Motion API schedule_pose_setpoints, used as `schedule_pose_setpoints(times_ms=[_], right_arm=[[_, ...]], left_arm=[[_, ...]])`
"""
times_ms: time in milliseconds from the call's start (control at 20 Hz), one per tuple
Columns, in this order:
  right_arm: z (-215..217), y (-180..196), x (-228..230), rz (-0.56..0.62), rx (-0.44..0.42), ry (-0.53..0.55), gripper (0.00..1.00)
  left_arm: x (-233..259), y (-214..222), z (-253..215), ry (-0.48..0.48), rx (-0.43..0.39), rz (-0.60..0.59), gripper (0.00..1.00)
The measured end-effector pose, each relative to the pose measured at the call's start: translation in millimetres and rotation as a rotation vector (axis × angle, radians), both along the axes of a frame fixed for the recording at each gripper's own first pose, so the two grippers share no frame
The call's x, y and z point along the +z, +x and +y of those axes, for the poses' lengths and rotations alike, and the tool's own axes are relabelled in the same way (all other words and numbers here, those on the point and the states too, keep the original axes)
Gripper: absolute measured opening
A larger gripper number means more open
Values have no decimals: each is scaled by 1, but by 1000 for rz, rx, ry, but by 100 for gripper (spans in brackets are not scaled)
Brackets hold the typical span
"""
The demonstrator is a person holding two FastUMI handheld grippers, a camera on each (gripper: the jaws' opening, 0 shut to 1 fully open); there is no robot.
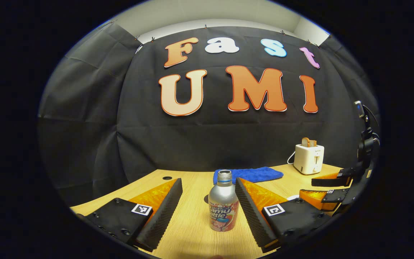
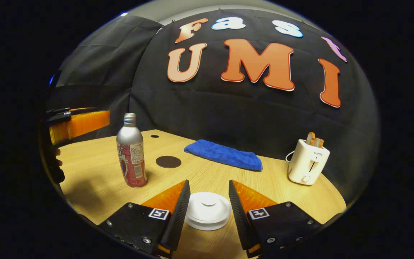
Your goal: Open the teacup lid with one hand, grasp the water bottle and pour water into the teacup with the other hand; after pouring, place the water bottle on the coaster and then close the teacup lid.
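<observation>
Framing the water bottle (image 1: 223, 207) between spread fingers, the left gripper (image 1: 208, 205) is lined up for a side grasp; nothing is pinched yet. The right gripper (image 2: 207, 205) is held spread above the teacup lid (image 2: 207, 210), jaws flanking it, apparently for lifting. The bottle stands upright on the table (image 2: 95, 169), near the dark coaster (image 2: 168, 162), kept free for set-down.

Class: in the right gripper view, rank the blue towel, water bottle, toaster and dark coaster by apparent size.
1. Blue towel, widest.
2. Water bottle, nearer the camera.
3. Toaster; close to the bottle, so unsure.
4. Coaster, smallest.
</observation>
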State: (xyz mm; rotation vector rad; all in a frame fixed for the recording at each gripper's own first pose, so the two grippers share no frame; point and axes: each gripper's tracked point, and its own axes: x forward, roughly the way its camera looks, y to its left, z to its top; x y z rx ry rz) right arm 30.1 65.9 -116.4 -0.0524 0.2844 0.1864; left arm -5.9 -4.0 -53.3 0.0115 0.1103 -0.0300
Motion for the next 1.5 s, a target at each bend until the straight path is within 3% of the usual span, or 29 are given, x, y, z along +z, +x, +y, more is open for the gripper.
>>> schedule_pose_setpoints(times_ms=[100, 400, 800, 850, 900, 1050, 1500], right_arm=[[3, 5, -15, 37, 9, 5, 57], [5, 7, -37, 108, 12, 55, 45], [4, 12, -37, 94, 19, 28, 44], [4, 12, -37, 96, 22, 31, 41], [2, 13, -37, 92, 19, 28, 44], [2, 14, -37, 89, 10, 27, 27], [-5, 11, -19, 61, 18, 67, 21]], left_arm=[[-3, 0, 0, 2, 1, 8, 96], [-12, -1, 0, -5, -9, 26, 96], [-22, -4, -10, 2, -32, 45, 96], [-24, -4, -11, 6, -36, 46, 96], [-25, -3, -11, 10, -36, 48, 96], [-33, 0, -14, 14, -43, 68, 97], [-65, 12, -23, 12, -55, 144, 97]])
